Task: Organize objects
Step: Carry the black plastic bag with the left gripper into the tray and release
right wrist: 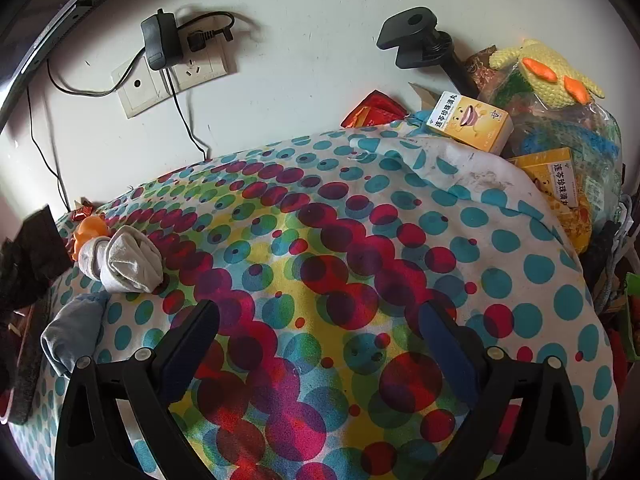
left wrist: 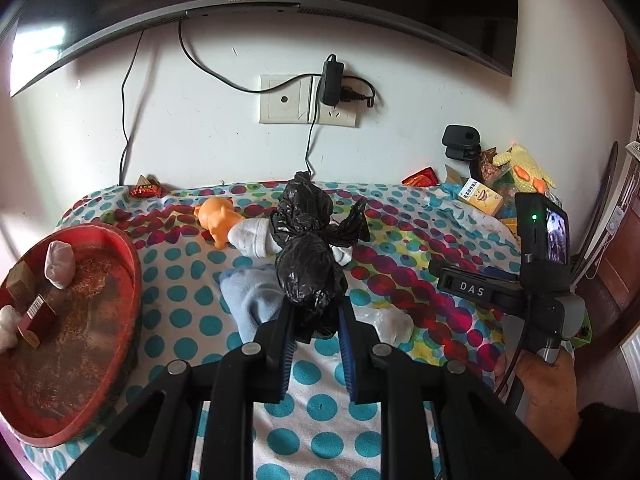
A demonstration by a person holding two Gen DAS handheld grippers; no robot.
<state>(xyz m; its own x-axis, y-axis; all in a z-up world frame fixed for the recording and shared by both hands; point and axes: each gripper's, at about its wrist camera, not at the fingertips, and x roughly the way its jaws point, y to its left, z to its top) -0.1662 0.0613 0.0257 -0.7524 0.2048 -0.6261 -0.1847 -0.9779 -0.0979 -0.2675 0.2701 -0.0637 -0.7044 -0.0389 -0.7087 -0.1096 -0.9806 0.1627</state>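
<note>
**Black bag held up over the dotted cloth, red tray waiting at the left**

The dotted cloth (left wrist: 320, 400) is being used as the work surface, and most of the clutter is lying on it or along its far edge. At its left side a red tray (left wrist: 132, 280) is sitting, with a rolled grey sock (left wrist: 59, 264) and a small red box (left wrist: 34, 316) already lying inside it (so the tray is judged to be the collecting place).

The black plastic bag (left wrist: 308, 252), knotted and crumpled into a lumpy bundle, is being held above the cloth by the left gripper (left wrist: 314, 320). Its lower end is being pinched between the two fingers, which are closed down to a narrow gap around it, while the rest is standing up free. The bag is judged to be light, soft and somewhat slippery; it is likely to sag or slide if the squeeze is eased, so a hold low on the thick bunched part, as now, is thought the safest.

Behind and beneath the bag a pale blue cloth (left wrist: 252, 300), a grey-white sock bundle (right wrist: 128, 264) and an orange toy (left wrist: 218, 220) are lying close together, all soft or light enough to be pinched across the middle.

The right gripper (right wrist: 320, 328) is being kept wide apart over a bare stretch of the cloth, with nothing between its fingers and nothing being touched (the yellow boxes (right wrist: 472, 120) at the far right are well apart from it).
</note>
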